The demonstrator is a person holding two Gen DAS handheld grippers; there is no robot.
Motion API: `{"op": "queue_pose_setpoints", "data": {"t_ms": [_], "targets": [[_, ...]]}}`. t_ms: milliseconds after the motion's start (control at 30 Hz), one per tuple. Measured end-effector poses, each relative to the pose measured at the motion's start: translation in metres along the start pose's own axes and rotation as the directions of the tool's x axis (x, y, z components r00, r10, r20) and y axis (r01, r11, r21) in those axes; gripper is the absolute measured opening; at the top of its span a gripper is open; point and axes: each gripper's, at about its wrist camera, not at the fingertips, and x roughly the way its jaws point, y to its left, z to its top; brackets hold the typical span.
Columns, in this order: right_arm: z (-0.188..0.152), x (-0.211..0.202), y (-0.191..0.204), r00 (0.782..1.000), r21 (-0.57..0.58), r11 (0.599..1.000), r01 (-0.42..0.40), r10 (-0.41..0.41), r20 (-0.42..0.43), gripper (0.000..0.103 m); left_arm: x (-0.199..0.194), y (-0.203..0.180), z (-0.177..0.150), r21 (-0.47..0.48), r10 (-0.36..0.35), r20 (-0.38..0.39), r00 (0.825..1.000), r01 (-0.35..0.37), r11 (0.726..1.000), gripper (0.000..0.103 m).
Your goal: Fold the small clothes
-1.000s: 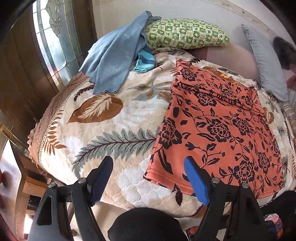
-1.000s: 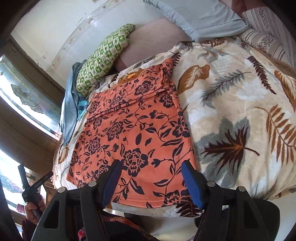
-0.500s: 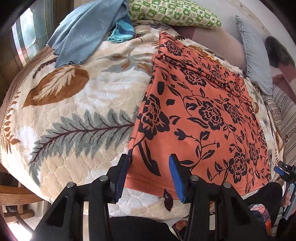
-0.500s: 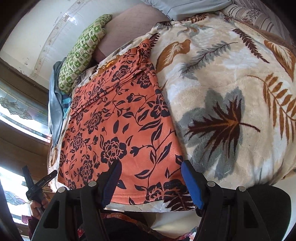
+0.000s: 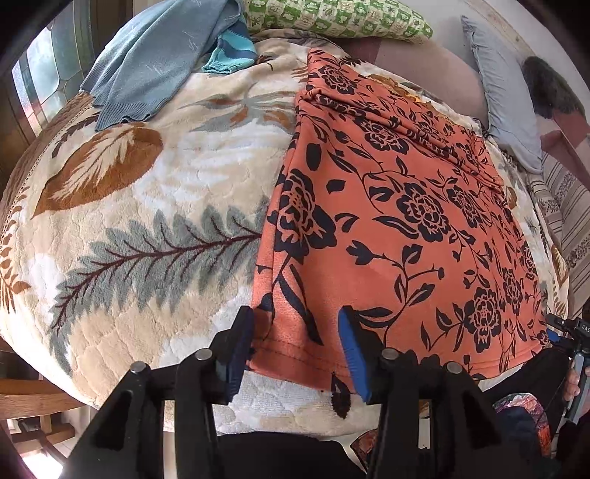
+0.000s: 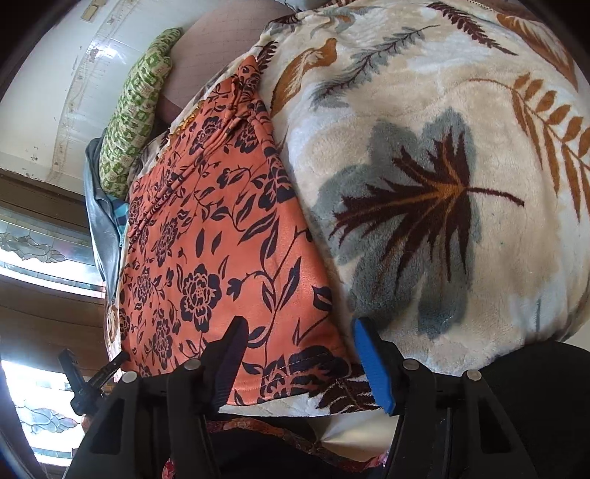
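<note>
The green pillow (image 5: 332,22) is running off the frame's top edge, and the blue sweater (image 6: 101,228) is lying mostly hidden behind the orange cloth (image 6: 221,235).

At about three o'clock in the left wrist view, the right gripper (image 5: 569,333) bears partly cut-off white letters "DAS".

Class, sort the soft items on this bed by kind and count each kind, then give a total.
Garments: 3, namely orange floral garment, blue knit top, turquoise piece
Pillows: 2, namely green patterned pillow, grey pillow
Blankets: 1, namely leaf-print blanket
Total: 6
</note>
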Motion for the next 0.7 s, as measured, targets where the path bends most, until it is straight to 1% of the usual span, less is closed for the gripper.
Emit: {"op": "queue_pose_setpoints", "data": {"t_ms": [33,67,100,133,167,200,233,267,300,367,500,600,700], "targets": [[-0.001,0.004,-0.001,1.0,0.002,1.0,0.005,-0.005,-0.005,0.06,0.002,-0.002,0.0,0.007,-0.002,-0.003,1.0,0.002,1.0,0.048],[-0.001,0.008,-0.002,1.0,-0.002,1.0,0.009,-0.009,-0.008,0.058,0.004,-0.004,-0.001,0.016,0.002,-0.003,1.0,-0.002,1.0,0.045],[-0.002,0.01,0.0,1.0,-0.012,1.0,0.02,-0.02,-0.002,0.058,0.005,-0.005,-0.001,0.022,0.011,0.001,1.0,-0.011,1.0,0.038],[-0.002,0.011,0.002,0.999,-0.028,0.999,0.038,-0.038,0.001,0.055,0.007,-0.006,-0.001,0.025,0.028,0.0,1.0,-0.028,0.999,0.022],[-0.003,0.012,0.006,0.998,-0.054,0.996,0.068,-0.068,0.0,0.046,0.007,-0.005,0.0,0.023,0.032,-0.003,0.999,-0.032,0.999,0.019],[-0.004,0.013,0.009,0.995,-0.086,0.991,0.1,-0.101,-0.004,0.037,0.007,-0.005,0.0,0.02,0.019,0.0,1.0,-0.019,1.0,0.016],[-0.004,0.013,0.01,0.994,-0.107,0.988,0.107,-0.109,-0.011,0.022,0.006,-0.004,0.0,0.02,0.007,0.001,1.0,-0.007,1.0,0.01],[-0.004,0.013,0.012,0.994,-0.113,0.989,0.101,-0.104,-0.02,0.013,0.004,-0.004,0.0,0.025,0.004,0.003,1.0,-0.004,1.0,0.009],[-0.005,0.013,0.015,0.995,-0.121,0.988,0.094,-0.097,-0.027,0.009,0.002,-0.005,-0.001,0.032,0.004,0.008,1.0,-0.004,0.999,0.009],[-0.007,0.011,0.025,0.994,-0.168,0.98,0.104,-0.109,-0.023,0.007,-0.003,-0.007,-0.001,0.043,-0.002,0.016,1.0,0.001,0.999,0.008],[-0.007,-0.004,0.045,0.999,-0.212,0.976,0.038,-0.042,-0.016,0.007,-0.021,-0.009,0.004,0.053,-0.039,0.042,0.998,0.037,0.998,0.007],[0.0,-0.023,0.051,0.998,-0.192,0.98,-0.056,0.056,-0.006,0.007,-0.037,-0.005,0.012,0.038,-0.075,0.066,0.995,0.072,0.997,0.007],[0.01,-0.045,0.052,0.987,-0.155,0.976,-0.151,0.157,0.026,0.007,-0.052,-0.003,0.022,0.027,-0.096,0.093,0.991,0.094,0.995,0.007]]}}
